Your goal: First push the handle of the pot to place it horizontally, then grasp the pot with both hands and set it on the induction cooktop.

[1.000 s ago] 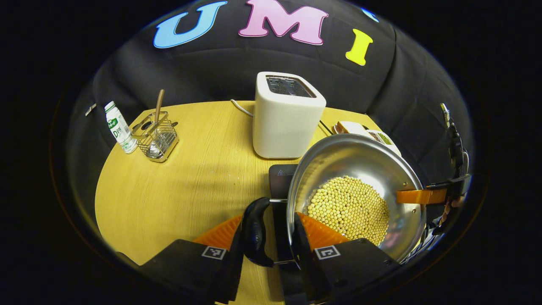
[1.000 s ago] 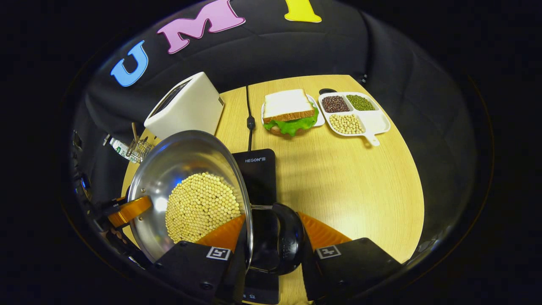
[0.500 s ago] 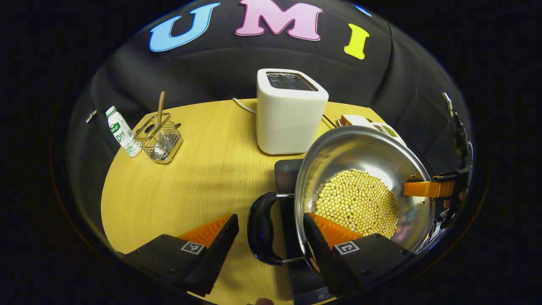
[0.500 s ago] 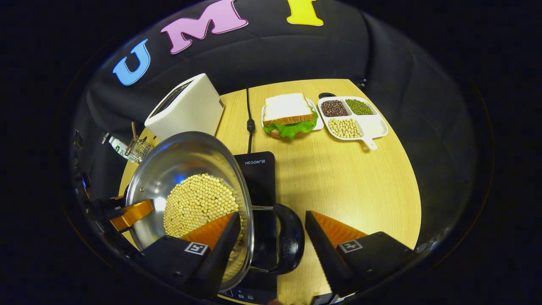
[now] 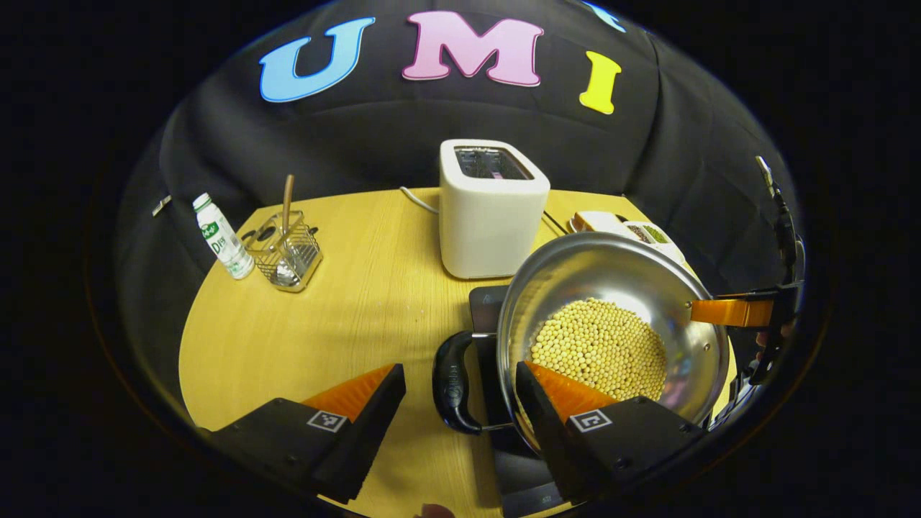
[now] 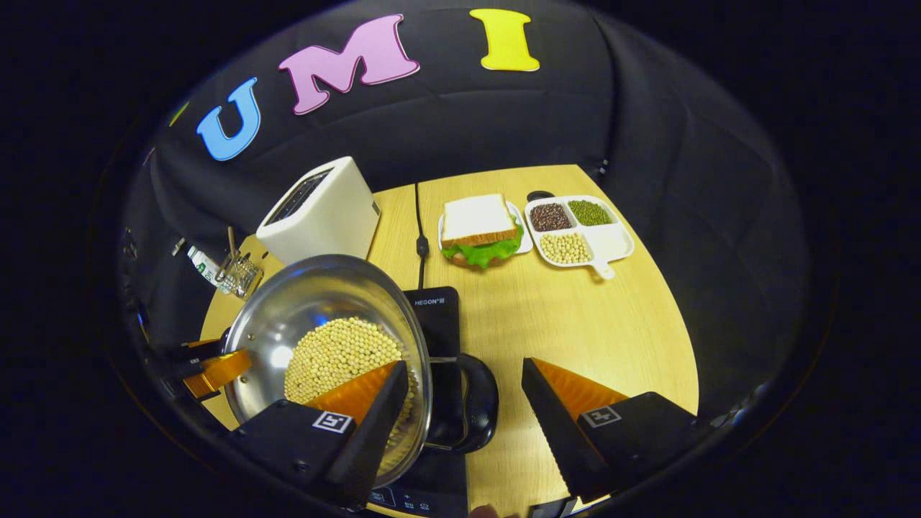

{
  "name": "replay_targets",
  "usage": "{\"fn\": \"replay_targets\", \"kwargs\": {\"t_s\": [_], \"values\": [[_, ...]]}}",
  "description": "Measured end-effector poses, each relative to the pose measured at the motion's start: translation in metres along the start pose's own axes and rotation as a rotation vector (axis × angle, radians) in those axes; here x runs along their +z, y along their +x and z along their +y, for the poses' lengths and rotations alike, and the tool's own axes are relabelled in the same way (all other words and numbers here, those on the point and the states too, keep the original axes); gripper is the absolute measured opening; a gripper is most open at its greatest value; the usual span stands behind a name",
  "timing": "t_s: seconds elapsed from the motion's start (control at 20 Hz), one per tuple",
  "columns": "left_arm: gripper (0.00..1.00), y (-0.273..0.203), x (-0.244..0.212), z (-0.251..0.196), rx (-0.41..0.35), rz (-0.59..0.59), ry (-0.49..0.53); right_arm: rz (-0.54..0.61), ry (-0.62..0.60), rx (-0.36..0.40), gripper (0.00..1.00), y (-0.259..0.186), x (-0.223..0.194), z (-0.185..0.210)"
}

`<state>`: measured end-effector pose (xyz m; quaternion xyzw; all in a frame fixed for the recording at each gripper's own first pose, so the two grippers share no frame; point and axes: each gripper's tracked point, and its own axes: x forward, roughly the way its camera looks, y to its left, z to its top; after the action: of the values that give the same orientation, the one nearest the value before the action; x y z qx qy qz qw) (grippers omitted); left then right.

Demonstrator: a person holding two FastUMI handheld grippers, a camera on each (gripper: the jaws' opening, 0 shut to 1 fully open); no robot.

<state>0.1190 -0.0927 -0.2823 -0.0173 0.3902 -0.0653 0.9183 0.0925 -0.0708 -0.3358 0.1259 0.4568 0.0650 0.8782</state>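
Both tools drew back (jaws apart); pot (image 5: 611,324) sits on cooktop (image 6: 439,316).

Wooden table (image 5: 345,316): toaster (image 5: 493,208), cooktop (image 6: 435,316), bottle (image 5: 223,236), sandwich (image 6: 481,229).

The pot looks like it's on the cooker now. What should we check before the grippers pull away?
1. Pot on induction cooktop: ok.
2. Left gripper open around the pot's handle: ok.
3. Right gripper open: ok.
4. Soybeans all inside the pot: ok.
5. Toaster apart from the pot: ok.
6. Pot centred on the cooktop: cannot tell.
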Motion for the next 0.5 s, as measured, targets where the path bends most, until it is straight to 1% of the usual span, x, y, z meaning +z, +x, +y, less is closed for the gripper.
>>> {"fn": "replay_targets", "kwargs": {"t_s": [0.3, 0.5], "values": [[0.96, -0.044, 0.037, -0.007, -0.011, -0.151, 0.001, -0.148, -0.038, 0.001, 0.99, -0.043, 0.031, 0.013], [0.96, -0.079, 0.058, -0.009, -0.019, -0.263, 0.013, -0.264, -0.029, -0.006, 0.99, -0.078, 0.056, 0.016]]}}
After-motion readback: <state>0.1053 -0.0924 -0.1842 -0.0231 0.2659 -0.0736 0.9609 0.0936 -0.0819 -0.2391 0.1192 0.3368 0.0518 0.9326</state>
